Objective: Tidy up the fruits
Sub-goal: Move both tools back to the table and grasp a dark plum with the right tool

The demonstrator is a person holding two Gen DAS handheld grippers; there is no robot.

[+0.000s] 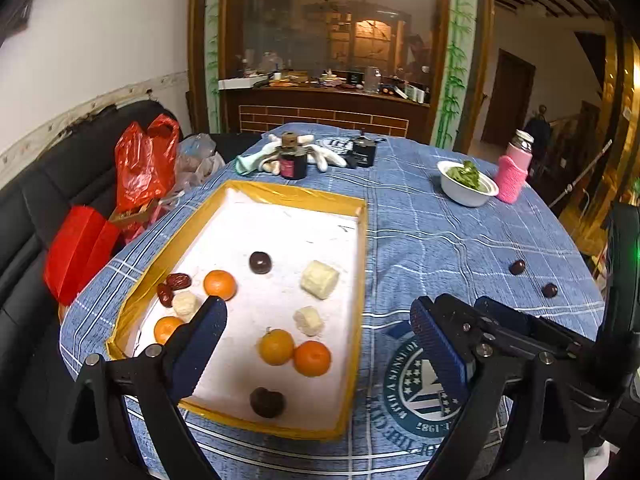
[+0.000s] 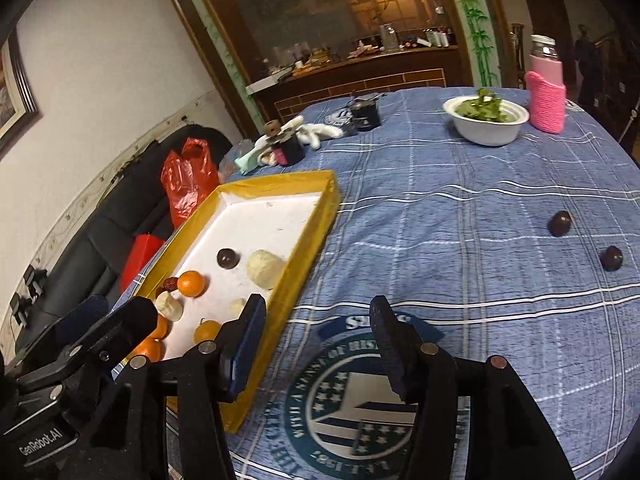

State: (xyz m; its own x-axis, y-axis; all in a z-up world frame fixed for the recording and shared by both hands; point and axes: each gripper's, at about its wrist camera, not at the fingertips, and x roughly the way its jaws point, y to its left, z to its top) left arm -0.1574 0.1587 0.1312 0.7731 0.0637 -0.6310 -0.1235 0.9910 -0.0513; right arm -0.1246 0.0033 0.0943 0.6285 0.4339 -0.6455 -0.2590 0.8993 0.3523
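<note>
Surface: a blue plaid tablecloth is covering a round table, with a printed crest sitting at the near edge under both tools.
Left gripper: it is hanging above the near end of the tray with its jaws wide apart and nothing between them, apparently free after, or ahead of, a placement.
Right gripper: it is hovering over the crest just right of the tray, jaws apart and empty; judged to be lining up for the loose fruit on the right.
Tray: a yellow-rimmed, white-floored tray is serving as the collection point at near left.
Tray contents: four oranges, three pale peeled pieces, two red dates and two dark round fruits are lying scattered, some touching.
Outstanding fruit: two dark plums are lying on the cloth well right of the tray, near each other but apart; the task is judged mostly done, these two remaining.
Far table: a white bowl of greens, a pink-sleeved bottle, two dark jars and white gloves are standing clear of the work.
Room: a black sofa with red bags is sitting at left; a wood-framed glass partition is standing beyond.
</note>
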